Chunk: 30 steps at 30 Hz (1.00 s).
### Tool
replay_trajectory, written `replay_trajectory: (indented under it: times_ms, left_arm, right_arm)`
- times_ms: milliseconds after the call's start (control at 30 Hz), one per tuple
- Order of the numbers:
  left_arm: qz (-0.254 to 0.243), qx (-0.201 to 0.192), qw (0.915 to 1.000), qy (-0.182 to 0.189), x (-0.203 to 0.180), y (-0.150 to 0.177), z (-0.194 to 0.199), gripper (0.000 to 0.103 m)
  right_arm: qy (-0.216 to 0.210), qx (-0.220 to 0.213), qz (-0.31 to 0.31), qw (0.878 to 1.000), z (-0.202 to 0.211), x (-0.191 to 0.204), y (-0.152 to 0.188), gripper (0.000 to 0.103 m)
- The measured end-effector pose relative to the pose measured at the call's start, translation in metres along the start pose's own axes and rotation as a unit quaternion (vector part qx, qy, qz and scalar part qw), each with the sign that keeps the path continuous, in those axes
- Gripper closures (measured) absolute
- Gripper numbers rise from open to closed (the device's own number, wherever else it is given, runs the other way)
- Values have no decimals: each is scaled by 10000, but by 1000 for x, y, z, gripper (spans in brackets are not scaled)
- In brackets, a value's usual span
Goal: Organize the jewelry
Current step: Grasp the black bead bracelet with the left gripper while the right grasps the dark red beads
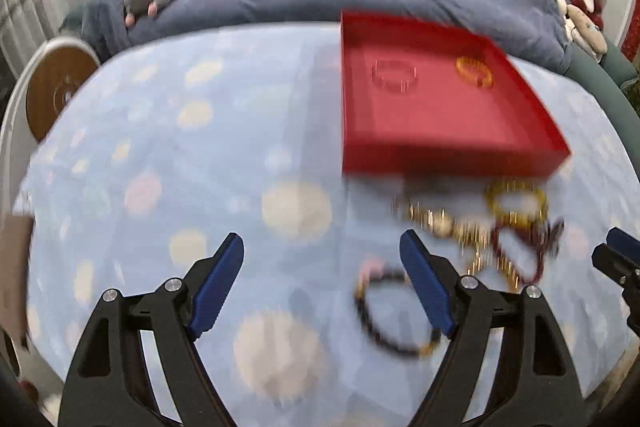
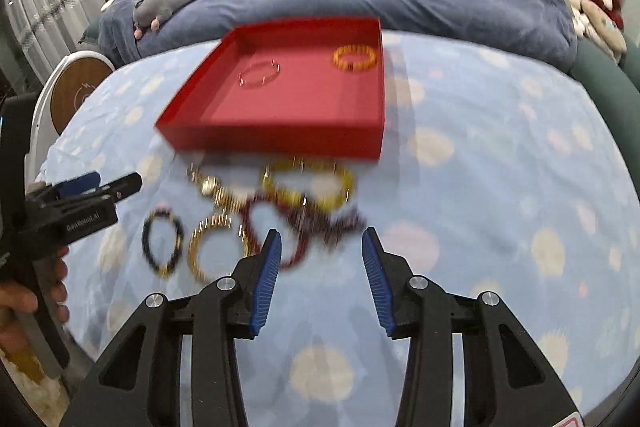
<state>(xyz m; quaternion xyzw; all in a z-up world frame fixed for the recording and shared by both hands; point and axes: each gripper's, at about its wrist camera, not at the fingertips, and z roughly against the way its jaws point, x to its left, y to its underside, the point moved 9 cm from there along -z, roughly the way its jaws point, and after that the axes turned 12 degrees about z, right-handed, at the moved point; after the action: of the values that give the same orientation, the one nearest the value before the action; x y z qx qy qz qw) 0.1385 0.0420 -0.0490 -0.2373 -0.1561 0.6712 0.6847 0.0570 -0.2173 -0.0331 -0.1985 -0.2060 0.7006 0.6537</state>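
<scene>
Two bracelets already sit in the red tray (image 2: pixel 280 107) on the bed, both tools spread wide and empty, so I reckon my right tool (image 2: pixel 322 247) goes for the dark red bracelet (image 2: pixel 280 227) next, dropping low.

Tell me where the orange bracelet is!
The orange bracelet lies inside the red tray, in its far right corner in the right wrist view, apart from the thin red bracelet to its left.

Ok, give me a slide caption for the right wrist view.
Open right gripper hovering over tangled bracelets before a red tray holding two bracelets.
</scene>
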Motion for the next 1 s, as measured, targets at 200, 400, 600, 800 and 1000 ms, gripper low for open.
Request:
replay_trajectory:
  times_ms: [200, 400, 600, 800, 1000]
  left_arm:
    - [56, 229, 9997, 3, -1, 43, -1, 27]
    - [-52, 172, 9997, -193, -2, 50, -11, 28]
    - [-220, 37, 9996, -195, -10, 44, -22, 35]
    - [-176, -10, 9998, 9, -18, 38, -25, 50]
    - [-276, 1, 9993, 234, -29, 39, -22, 81]
  right_arm:
    - [7, 206, -63, 9998, 1, 16, 36, 62]
    - [-87, 285, -136, 9995, -2, 21, 50, 62]
    - [-92, 294, -156, 9994, -5, 20, 52, 62]
    - [-71, 297, -176, 9994, -12, 16, 48, 62]
    - [-9, 203, -260, 9995, -28, 4, 25, 62]
